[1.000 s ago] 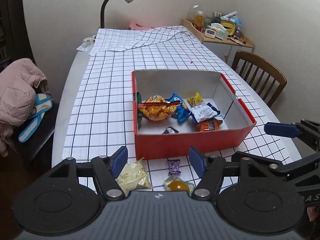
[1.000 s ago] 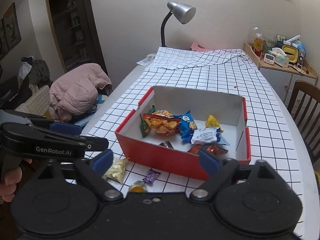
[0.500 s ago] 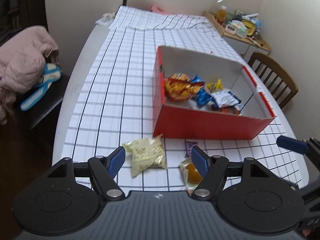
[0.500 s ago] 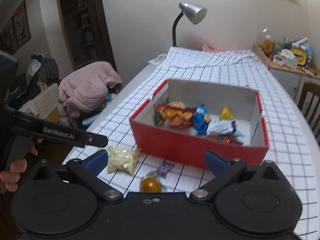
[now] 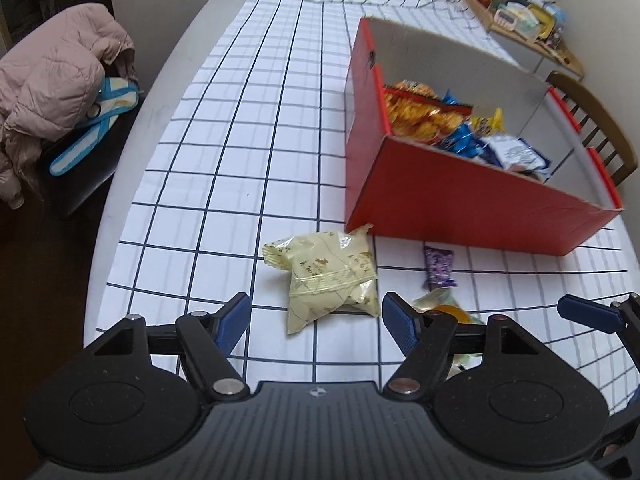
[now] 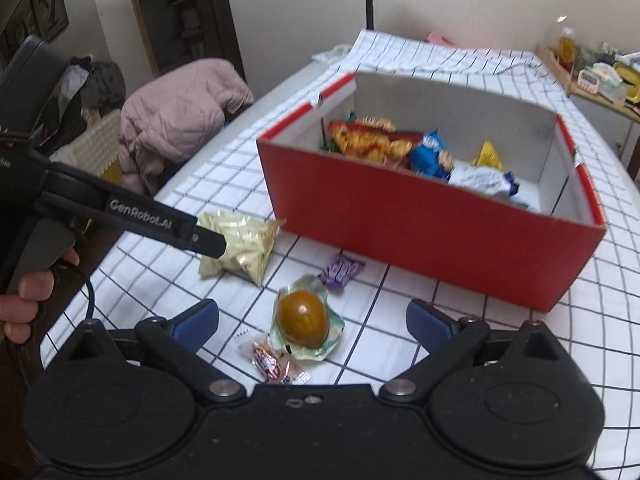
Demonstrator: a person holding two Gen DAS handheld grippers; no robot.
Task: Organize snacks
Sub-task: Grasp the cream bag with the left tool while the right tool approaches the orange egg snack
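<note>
While the left gripper is hovering with jaws standing wide and nothing between them, the pale yellow packet is lying just ahead of it on the checked tablecloth. Its tip is covering part of that packet in the right wrist view. Four loose snacks are showing outside the red box: yellow packet, purple candy, wrapped brown egg, small pink candy, partly cut off. Box contents are overlapping, count unclear. The right gripper is hanging wide apart, empty, over the egg.
</note>
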